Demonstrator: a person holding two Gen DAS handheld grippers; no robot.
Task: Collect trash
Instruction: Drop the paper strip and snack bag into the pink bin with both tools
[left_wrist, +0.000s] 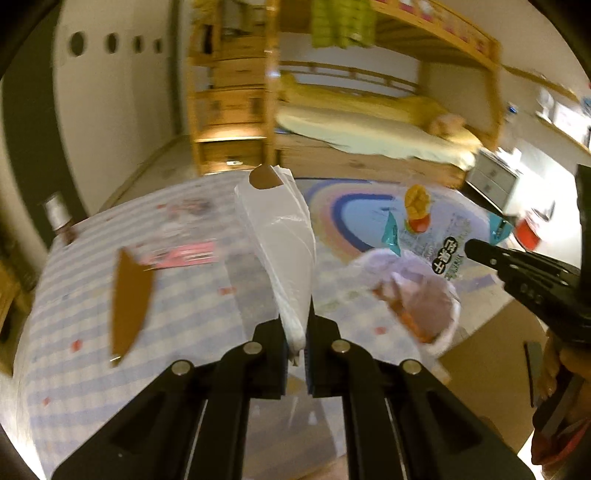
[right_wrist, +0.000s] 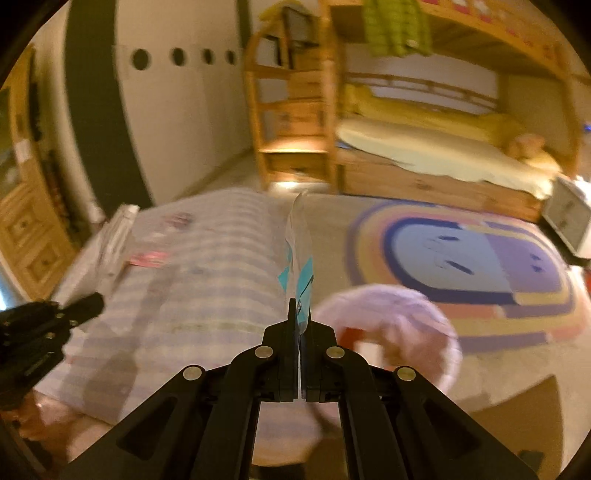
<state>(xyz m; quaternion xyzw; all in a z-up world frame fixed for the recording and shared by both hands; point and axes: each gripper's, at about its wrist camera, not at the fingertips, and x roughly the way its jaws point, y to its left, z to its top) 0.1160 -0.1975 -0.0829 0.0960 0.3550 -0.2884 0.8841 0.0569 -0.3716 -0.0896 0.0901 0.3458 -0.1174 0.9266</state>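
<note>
My left gripper (left_wrist: 297, 332) is shut on a white wrapper with a brown end (left_wrist: 280, 236) and holds it upright above the checkered table (left_wrist: 184, 302). My right gripper (right_wrist: 300, 314) is shut on a clear snack packet with teal corners (right_wrist: 300, 258); in the left wrist view that packet (left_wrist: 443, 236) shows mango pictures and hangs above a bin lined with a white bag (left_wrist: 413, 299). The bin (right_wrist: 388, 332) sits just right of the table and holds some trash. A brown wrapper (left_wrist: 129, 299) and a pink wrapper (left_wrist: 181, 254) lie on the table.
A can (left_wrist: 55, 214) stands at the table's far left corner. A white folded thing (right_wrist: 114, 236) lies on the table's left edge. A rainbow rug (right_wrist: 461, 266) covers the floor. A wooden bunk bed (right_wrist: 424, 147) and stairs stand behind. A white cabinet (left_wrist: 491, 181) is at right.
</note>
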